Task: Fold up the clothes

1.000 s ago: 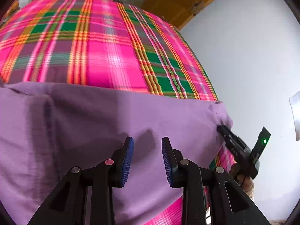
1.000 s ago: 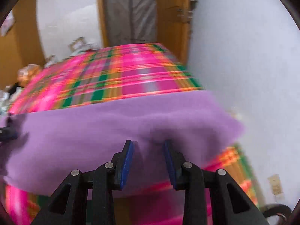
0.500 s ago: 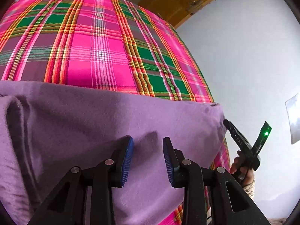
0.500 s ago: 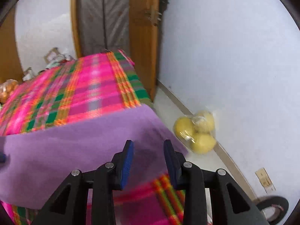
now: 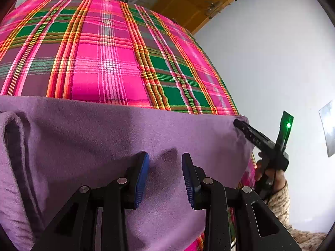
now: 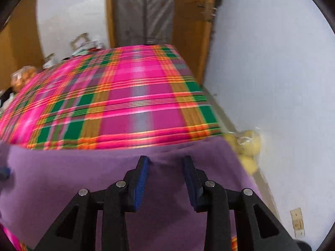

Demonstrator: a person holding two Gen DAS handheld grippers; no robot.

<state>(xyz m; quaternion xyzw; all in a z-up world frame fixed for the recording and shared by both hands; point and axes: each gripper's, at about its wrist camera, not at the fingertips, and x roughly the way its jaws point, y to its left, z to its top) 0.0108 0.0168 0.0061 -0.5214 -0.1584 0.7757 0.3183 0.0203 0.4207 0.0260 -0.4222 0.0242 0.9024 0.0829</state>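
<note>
Plaid bedspread (image 5: 108, 62) under purple garment (image 5: 104, 138); bagged yellow fruit (image 6: 249, 146) nearby.

One purple fleece garment (image 5: 117, 138). One pink-and-green plaid cloth (image 5: 108, 58) covering the surface under it. Two hand-held grippers: left hand-held gripper (image 5: 165, 174), right hand-held gripper (image 6: 166, 175). One clear bag of yellow fruit (image 6: 248, 146) on the floor, about three inside, blurred. One wall socket (image 6: 297, 222). One wooden door (image 6: 192, 21).
</note>
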